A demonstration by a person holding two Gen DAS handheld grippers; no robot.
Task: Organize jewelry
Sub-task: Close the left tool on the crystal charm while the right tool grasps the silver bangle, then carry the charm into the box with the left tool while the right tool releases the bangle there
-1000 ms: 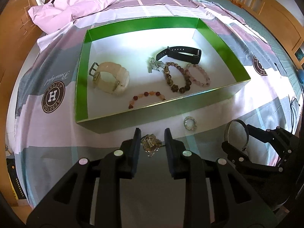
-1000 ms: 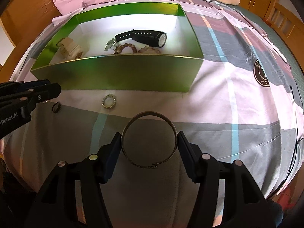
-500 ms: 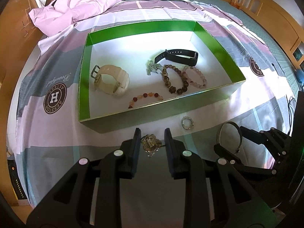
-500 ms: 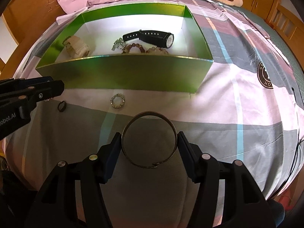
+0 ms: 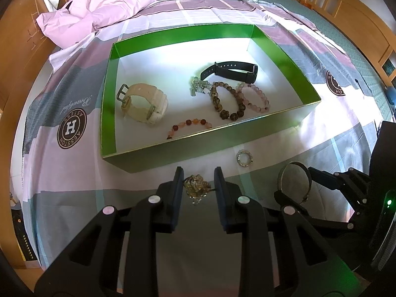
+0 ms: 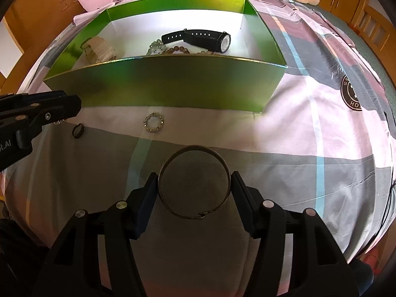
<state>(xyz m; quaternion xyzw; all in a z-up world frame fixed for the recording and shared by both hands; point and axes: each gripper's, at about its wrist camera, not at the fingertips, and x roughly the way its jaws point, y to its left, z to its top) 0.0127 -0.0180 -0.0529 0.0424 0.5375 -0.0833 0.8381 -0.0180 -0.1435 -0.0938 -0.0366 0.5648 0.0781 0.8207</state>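
While box [image 5: 307, 109] holds bracelets | left fingers [image 5: 224, 185] apparently grip brooch [image 5: 196, 188] | right fingers [image 6: 238, 185] clamp bangle [image 6: 173, 165]

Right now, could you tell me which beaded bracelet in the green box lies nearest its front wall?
The orange-and-red beaded bracelet; the brown and pink ones lie farther back.

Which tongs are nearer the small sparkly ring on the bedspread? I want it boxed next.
Roughly equal, perhaps the left. The sparkly ring lies ahead-right of the left tongs, which hold a gold trinket, and ahead-left of the right tongs, which hold a bangle.
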